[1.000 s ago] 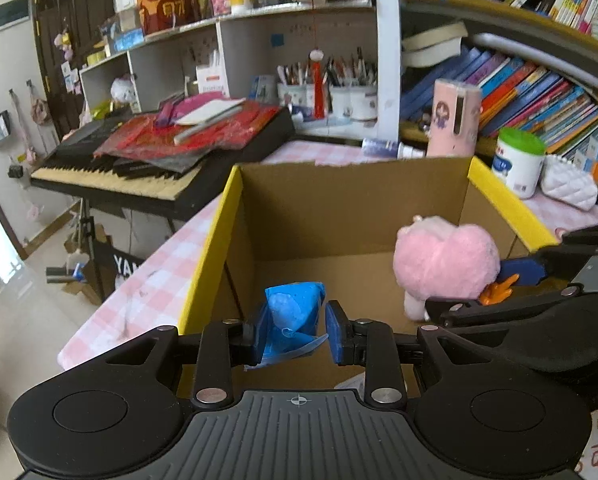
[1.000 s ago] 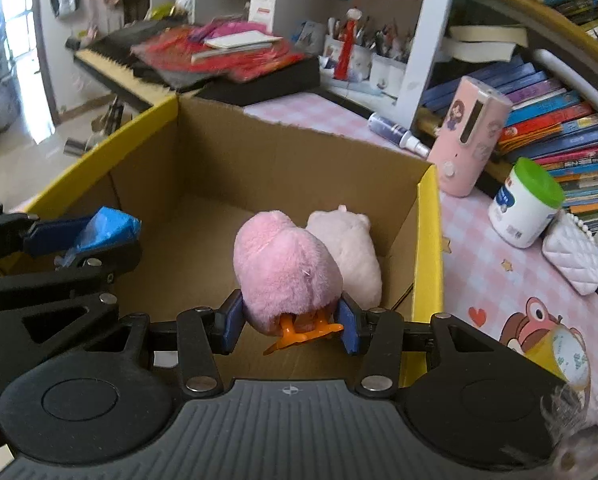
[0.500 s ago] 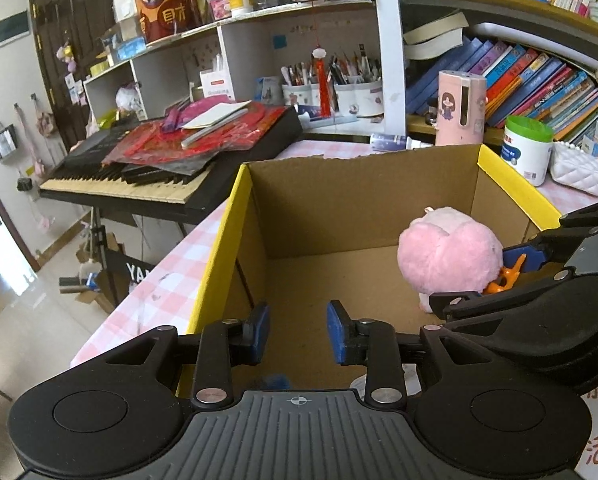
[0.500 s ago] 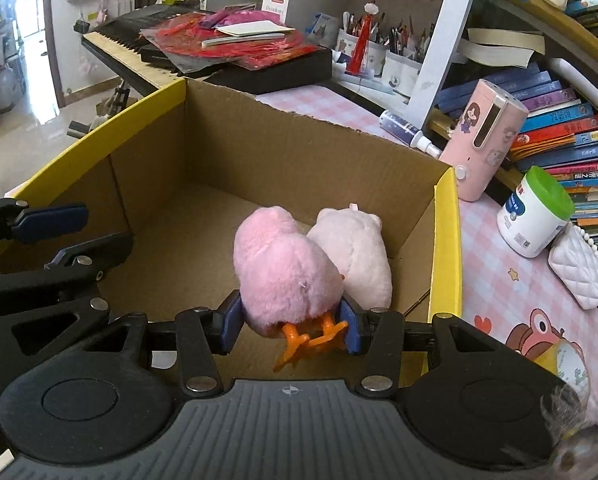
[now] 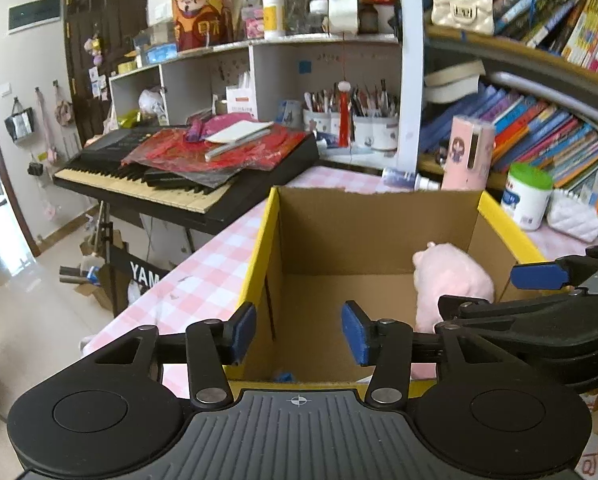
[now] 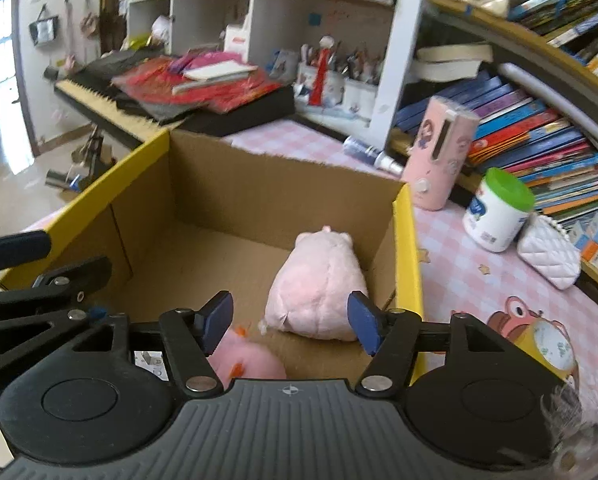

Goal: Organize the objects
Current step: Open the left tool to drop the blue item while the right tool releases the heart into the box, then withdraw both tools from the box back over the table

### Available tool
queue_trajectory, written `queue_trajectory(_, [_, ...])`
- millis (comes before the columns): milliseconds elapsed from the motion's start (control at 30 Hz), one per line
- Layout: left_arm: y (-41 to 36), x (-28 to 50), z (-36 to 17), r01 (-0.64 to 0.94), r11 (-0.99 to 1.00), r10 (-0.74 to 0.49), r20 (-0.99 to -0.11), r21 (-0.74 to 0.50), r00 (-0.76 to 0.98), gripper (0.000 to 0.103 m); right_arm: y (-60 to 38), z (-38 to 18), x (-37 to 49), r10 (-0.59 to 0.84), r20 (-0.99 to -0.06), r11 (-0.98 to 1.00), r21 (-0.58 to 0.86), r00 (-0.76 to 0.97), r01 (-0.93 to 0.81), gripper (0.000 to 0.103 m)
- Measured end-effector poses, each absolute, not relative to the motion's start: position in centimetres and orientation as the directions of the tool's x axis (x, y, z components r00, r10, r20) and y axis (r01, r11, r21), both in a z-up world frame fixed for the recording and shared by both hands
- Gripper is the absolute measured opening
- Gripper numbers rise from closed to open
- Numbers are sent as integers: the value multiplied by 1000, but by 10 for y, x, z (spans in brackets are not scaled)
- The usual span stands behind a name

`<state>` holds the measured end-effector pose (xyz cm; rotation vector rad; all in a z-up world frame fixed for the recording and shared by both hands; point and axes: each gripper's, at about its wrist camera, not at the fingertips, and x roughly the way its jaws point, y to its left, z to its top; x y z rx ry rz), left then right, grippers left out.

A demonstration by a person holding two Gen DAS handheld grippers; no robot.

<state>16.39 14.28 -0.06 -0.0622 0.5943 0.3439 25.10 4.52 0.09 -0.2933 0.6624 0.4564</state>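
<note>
A yellow-rimmed cardboard box (image 5: 261,248) (image 6: 409,240) stands on the pink checked table. Both grippers hover over its near edge. My left gripper (image 5: 299,332) is opening, nothing between its blue pads; the blue crumpled item (image 5: 284,376) lies on the box floor just below it. My right gripper (image 6: 290,322) is opening too, with nothing pressed between its pads. The bright pink plush with orange feet (image 6: 245,356) lies on the box floor below its left finger. A pale pink plush pig (image 6: 319,280) (image 5: 451,276) rests by the right wall.
A keyboard (image 5: 171,176) piled with red papers stands left of the table. Behind the box are a pink cylinder (image 6: 439,152), a spray bottle (image 6: 373,156), a green-lidded tub (image 6: 497,212) and a white quilted purse (image 6: 549,250). Bookshelves fill the right side.
The left gripper let go of the blue item, which dropped into the box. The right gripper opened and the bright pink plush fell to the box floor. Both grippers rose a little.
</note>
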Motion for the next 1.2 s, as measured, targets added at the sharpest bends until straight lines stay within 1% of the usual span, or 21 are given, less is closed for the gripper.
queue_trajectory(33, [142,159,2,-345,938,308,-542,34,782,51,44,3,247,309,-635,867,-118,708,-484,65])
queue_trajectory(100, [142,148,5,-377,926,336,-508,25,793,63,40,9,238,302,-604,881,-119,738,-458,69])
queue_trajectory(167, [143,138,6,-391,920,341,-489,0,803,68,36,14,228,294,-577,891,-123,762,-436,73])
queue_trajectory(333, [142,120,7,-410,912,347,-492,-22,798,71,29,21,198,273,-527,902,-152,805,-405,77])
queue_trajectory(400, [140,111,5,-419,908,354,-499,-21,791,77,26,19,187,250,-521,909,-163,816,-383,79])
queue_trajectory(500, [137,96,1,-428,904,358,-511,-21,782,81,21,14,171,228,-530,918,-162,817,-361,82])
queue_trajectory(567, [137,86,-2,-432,901,358,-520,-24,776,83,20,10,160,212,-536,917,-181,817,-356,85])
queue_trajectory(733, [135,60,-3,-448,894,369,-529,-22,764,86,18,2,132,187,-547,910,-216,816,-354,88])
queue_trajectory(900, [133,36,-4,-443,896,366,-546,-11,753,86,15,-4,106,180,-578,913,-202,796,-353,88])
queue_trajectory(1067, [131,16,-4,-438,899,363,-547,-8,754,87,10,-5,83,178,-581,917,-196,794,-348,90])
queue_trajectory(1200, [124,2,-9,-414,910,340,-564,-4,752,87,2,-9,65,166,-589,922,-192,791,-337,91])
